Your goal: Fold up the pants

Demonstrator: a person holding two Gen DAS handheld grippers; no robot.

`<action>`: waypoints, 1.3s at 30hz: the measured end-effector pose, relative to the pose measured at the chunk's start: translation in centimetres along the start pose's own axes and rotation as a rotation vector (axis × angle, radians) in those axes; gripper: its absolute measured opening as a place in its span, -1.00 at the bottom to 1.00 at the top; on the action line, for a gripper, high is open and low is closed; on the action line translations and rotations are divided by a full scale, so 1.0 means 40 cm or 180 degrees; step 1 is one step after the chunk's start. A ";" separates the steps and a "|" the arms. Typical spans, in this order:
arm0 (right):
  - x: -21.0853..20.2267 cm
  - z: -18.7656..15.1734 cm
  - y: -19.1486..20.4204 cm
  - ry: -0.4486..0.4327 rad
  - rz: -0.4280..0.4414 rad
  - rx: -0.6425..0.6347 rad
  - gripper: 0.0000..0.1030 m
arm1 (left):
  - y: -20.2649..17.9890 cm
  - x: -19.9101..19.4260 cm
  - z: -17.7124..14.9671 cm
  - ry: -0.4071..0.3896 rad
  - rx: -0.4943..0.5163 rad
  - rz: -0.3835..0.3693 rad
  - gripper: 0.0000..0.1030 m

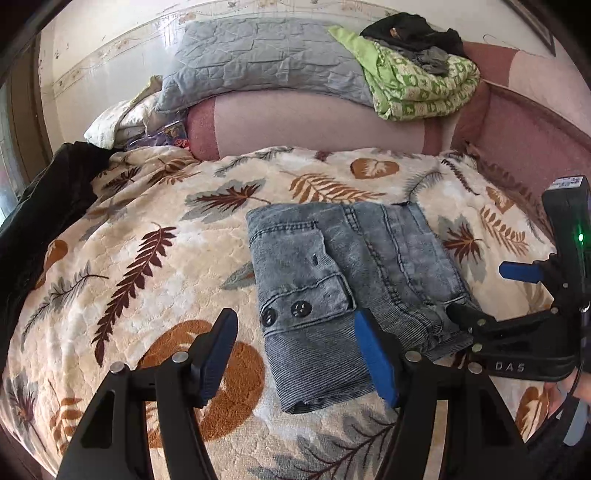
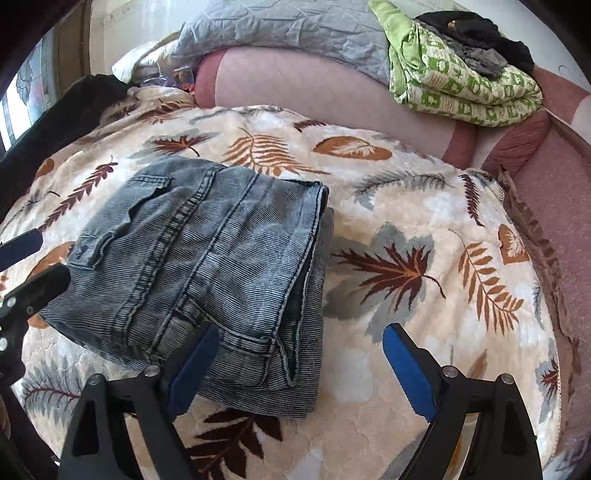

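Grey washed denim pants [image 1: 351,280] lie folded into a compact stack on the leaf-print blanket [image 1: 147,258]; they also show in the right wrist view [image 2: 207,273]. My left gripper [image 1: 299,354] is open and empty, hovering over the near left corner of the stack. My right gripper [image 2: 299,369] is open and empty over the near right corner. It shows from the side in the left wrist view [image 1: 487,291], where its lower finger lies at the stack's right edge. The left gripper's fingertips [image 2: 22,247] show at the left edge of the right wrist view.
A pink padded headboard [image 1: 314,125] curves behind the bed. On it lie a grey quilt [image 1: 266,62], a green patterned blanket [image 1: 421,85] and dark clothes [image 1: 410,29]. A black garment [image 1: 48,206] lies at the bed's left edge.
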State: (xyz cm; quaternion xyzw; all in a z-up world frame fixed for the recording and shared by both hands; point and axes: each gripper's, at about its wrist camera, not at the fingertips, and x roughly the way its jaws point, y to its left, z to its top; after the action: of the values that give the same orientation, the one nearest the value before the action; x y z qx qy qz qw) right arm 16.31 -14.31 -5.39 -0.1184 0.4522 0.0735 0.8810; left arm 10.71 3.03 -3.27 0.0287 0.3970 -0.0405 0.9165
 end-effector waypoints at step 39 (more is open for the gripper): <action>-0.323 -0.250 -0.025 -0.1083 0.1278 0.0685 1.00 | 0.035 -0.173 -0.174 -0.0045 -0.0699 0.0240 0.46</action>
State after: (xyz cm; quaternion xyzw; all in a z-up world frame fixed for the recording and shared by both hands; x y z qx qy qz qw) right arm 1.27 -18.32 -0.36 0.0818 0.3175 0.2169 0.9195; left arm 1.09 5.37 -2.92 -0.0573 0.3912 0.0375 0.9178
